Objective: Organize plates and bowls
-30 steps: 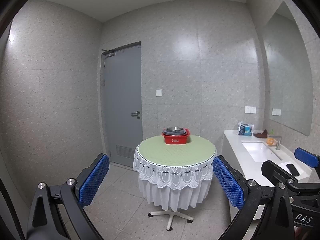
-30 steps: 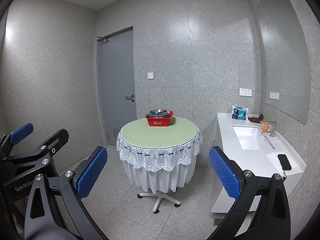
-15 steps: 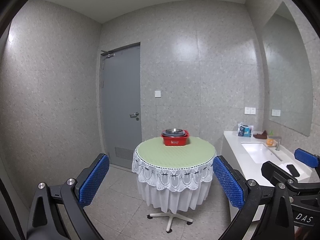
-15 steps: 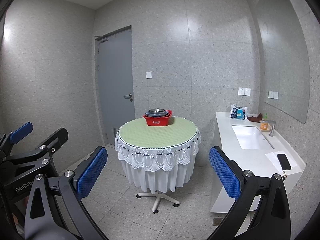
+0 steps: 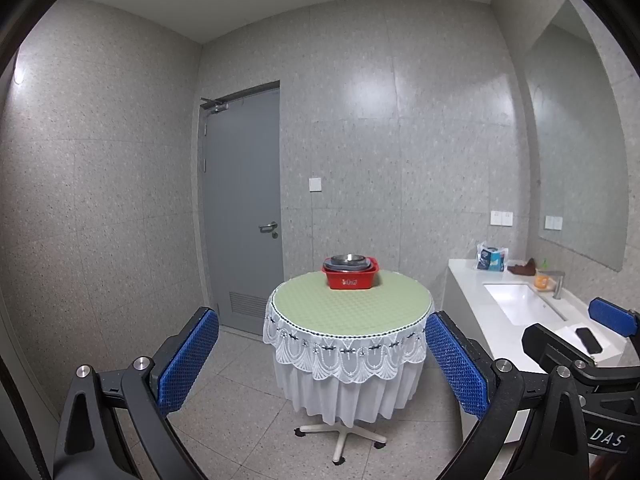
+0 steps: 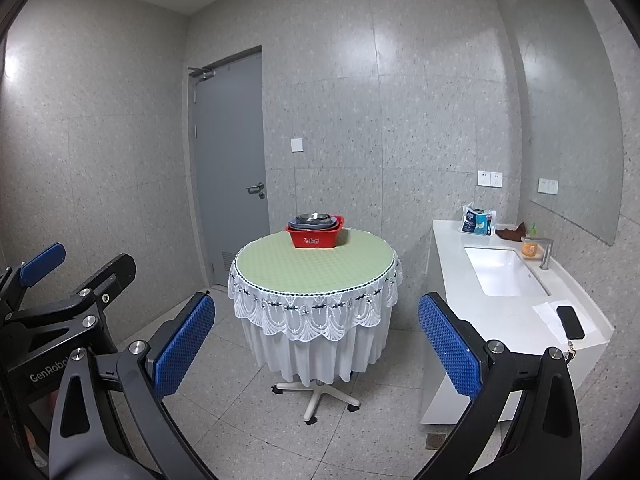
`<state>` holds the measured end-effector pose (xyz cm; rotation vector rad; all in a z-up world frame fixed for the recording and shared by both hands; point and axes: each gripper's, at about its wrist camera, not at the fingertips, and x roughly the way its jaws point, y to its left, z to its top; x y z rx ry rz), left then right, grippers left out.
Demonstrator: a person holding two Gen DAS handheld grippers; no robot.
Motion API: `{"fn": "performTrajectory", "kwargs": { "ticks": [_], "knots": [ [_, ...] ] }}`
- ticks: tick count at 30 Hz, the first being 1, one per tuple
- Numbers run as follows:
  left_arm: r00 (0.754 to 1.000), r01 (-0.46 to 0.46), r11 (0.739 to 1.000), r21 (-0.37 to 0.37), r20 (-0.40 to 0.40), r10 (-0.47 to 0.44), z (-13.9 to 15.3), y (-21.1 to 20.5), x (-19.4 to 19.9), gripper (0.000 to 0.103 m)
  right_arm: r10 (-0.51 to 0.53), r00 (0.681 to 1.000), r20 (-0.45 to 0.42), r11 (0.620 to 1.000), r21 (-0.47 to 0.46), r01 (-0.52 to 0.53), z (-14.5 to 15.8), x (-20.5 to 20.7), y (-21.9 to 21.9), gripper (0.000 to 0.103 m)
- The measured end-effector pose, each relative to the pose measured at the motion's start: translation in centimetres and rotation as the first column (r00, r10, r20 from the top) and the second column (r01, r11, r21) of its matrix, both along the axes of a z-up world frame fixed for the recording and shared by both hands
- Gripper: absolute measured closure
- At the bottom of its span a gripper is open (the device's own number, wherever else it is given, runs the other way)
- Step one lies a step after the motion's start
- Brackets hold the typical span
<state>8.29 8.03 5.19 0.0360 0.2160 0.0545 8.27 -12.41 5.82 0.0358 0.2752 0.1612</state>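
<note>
A red plastic basin (image 5: pixel 351 277) stands at the far side of a round table (image 5: pixel 352 304) with a green cloth and white lace skirt. Stacked metal bowls and plates (image 5: pixel 347 261) sit inside it. The basin (image 6: pixel 315 233), its dishes (image 6: pixel 314 220) and the table (image 6: pixel 316 272) also show in the right wrist view. My left gripper (image 5: pixel 322 364) is open and empty, well short of the table. My right gripper (image 6: pixel 316 354) is open and empty too, also well back. Each gripper shows at the edge of the other's view.
A white counter (image 6: pixel 516 308) with a sink (image 6: pixel 502 274) runs along the right wall, with a faucet, an orange cup, a packet and a phone (image 6: pixel 570 322) on it. A grey door (image 5: pixel 244 240) is at the back left. The table stands on a wheeled base (image 6: pixel 316 394).
Both views have drifted slightly: the table sits a little lower and farther in the left view and shifted a little left in the right view. Both grippers stay open.
</note>
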Motion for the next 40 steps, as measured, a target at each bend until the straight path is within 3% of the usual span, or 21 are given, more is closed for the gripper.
{"fn": "performTrajectory", "kwargs": {
  "ticks": [15,26,40],
  "knots": [
    [1.0,-0.02,1.0,0.015,-0.014,0.02,-0.5,-1.2,2.1,0.001,0.013,1.0,-0.02,1.0,0.01,-0.013,-0.4,3.2,-0.7,0.0],
    [0.998,-0.05,0.998,0.037,-0.041,0.051,-0.3,-3.5,5.8,0.001,0.042,0.998,-0.048,0.999,0.025,-0.041,-1.0,8.3,-2.5,0.0],
    [0.993,-0.105,0.992,0.066,-0.046,0.108,0.6,-11.3,16.3,0.001,0.074,0.995,-0.064,0.997,0.038,-0.072,-0.9,18.6,-8.5,0.0]
  ]
}}
